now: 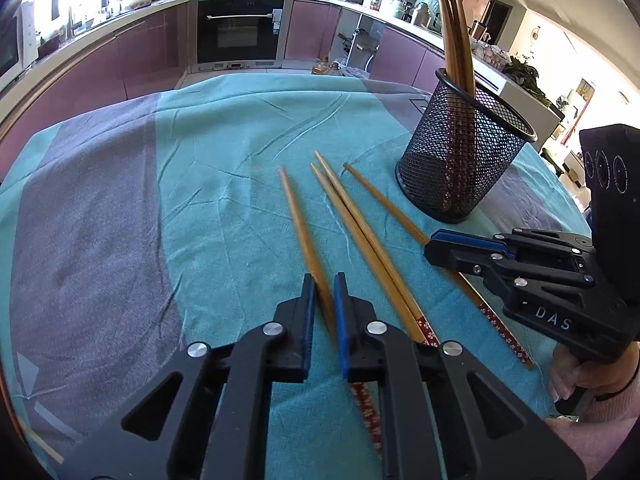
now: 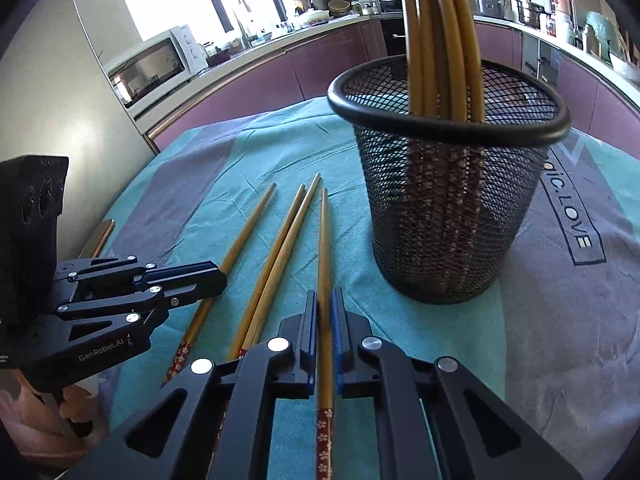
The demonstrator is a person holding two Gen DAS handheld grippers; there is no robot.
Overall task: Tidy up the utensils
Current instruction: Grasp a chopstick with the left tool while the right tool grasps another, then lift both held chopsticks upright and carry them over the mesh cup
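While four chopsticks lie on the cloth [image 1: 224,128] just beside the mesh cup [image 1: 460,168], the left gripper [image 1: 321,292] pinches the leftmost stick [image 1: 298,216] & the right gripper [image 2: 325,308] pinches the stick nearest the cup [image 2: 323,232]. Both grips sit near the fat ends, so tips may swing, hit the cup's rim, or tip it w/ the sticks already inside [image 2: 440,40].

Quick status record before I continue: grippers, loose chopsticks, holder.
left gripper: shut on the leftmost chopstick
right gripper: shut on the rightmost chopstick
loose on cloth: middle pair of chopsticks, side by side, ungripped
mesh holder: upright, right of the loose chopsticks
in holder: several chopsticks, patterned ends down
surface: teal and grey tablecloth
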